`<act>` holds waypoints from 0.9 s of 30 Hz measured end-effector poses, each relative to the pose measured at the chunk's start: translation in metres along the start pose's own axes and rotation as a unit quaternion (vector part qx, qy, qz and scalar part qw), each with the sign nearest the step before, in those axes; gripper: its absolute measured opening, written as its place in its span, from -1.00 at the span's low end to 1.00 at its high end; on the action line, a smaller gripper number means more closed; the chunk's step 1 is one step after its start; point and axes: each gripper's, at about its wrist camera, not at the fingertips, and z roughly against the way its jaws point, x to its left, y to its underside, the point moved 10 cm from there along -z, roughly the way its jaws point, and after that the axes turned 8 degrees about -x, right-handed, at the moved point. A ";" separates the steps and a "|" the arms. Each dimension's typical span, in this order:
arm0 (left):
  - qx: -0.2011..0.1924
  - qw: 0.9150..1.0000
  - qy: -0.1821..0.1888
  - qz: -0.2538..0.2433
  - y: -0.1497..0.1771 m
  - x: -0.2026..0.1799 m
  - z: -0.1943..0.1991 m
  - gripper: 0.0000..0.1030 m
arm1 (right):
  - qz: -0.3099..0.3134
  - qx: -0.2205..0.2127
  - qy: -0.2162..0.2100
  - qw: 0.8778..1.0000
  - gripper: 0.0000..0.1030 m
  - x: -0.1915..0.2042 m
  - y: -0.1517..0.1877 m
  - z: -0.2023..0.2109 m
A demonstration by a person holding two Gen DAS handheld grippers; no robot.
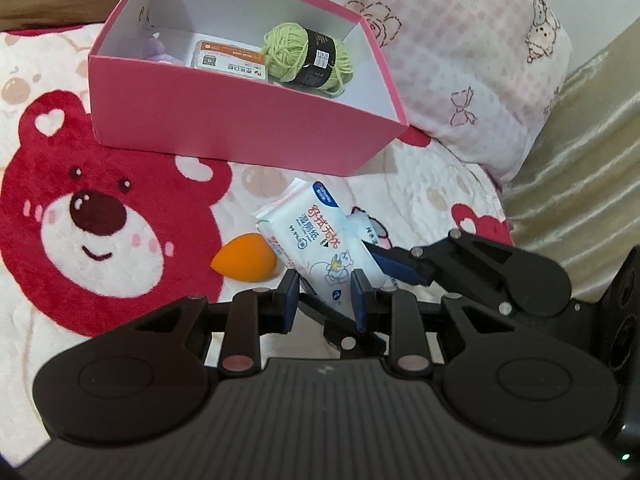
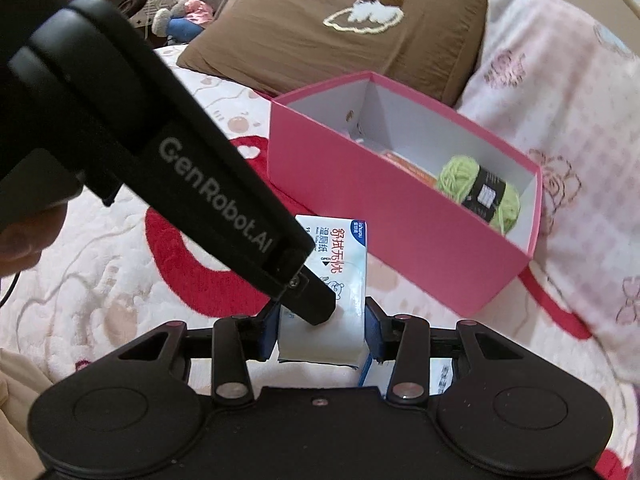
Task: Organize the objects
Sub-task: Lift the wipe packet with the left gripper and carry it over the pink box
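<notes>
Fleecy cloth blanket (image 1: 120, 272); matt pink cardboard box (image 1: 240, 120); glossy plastic wipes pack (image 1: 320, 240); soft green yarn (image 1: 288, 52); matt black plastic fingers (image 1: 290, 300).

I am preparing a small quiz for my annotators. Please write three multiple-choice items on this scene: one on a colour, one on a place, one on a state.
1. What colour is the yarn in the pink box?
A red
B green
C blue

2. Where is the orange sponge?
A in the box
B on the floor
C on the bear blanket

3. How is the wipes pack now?
A lying free
B clamped by both the left gripper and the right gripper
C in the box

Answers:
1 B: the ball is light green.
2 C: it lies beside the pack, outside the box.
3 B: both grippers' pads press on it.
</notes>
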 end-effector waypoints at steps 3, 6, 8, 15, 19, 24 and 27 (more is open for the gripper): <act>0.002 1.000 -0.003 0.007 0.001 0.003 0.002 -0.52 | 0.017 0.001 -0.005 1.000 -0.09 0.005 -0.002 -0.002; 0.000 1.000 -0.003 0.003 0.000 0.003 0.006 -0.52 | 0.031 -0.001 -0.006 1.000 -0.09 0.009 -0.004 -0.001; -0.006 1.000 -0.003 -0.001 -0.004 0.002 0.009 -0.52 | 0.036 -0.004 -0.008 0.999 -0.10 0.008 -0.008 0.000; -0.045 0.999 0.000 0.009 -0.030 -0.007 0.019 -0.47 | 0.090 -0.021 -0.003 0.996 -0.10 -0.002 -0.031 0.003; -0.066 0.998 0.004 0.016 -0.053 -0.017 0.028 -0.44 | 0.124 -0.022 -0.013 0.992 -0.10 -0.015 -0.052 0.007; -0.107 0.994 0.014 0.003 -0.083 -0.031 0.047 -0.40 | 0.163 -0.030 -0.026 0.986 -0.11 -0.033 -0.090 0.018; -0.106 0.994 0.018 0.015 -0.099 -0.031 0.050 -0.39 | 0.178 -0.037 -0.038 0.983 -0.10 -0.039 -0.106 0.022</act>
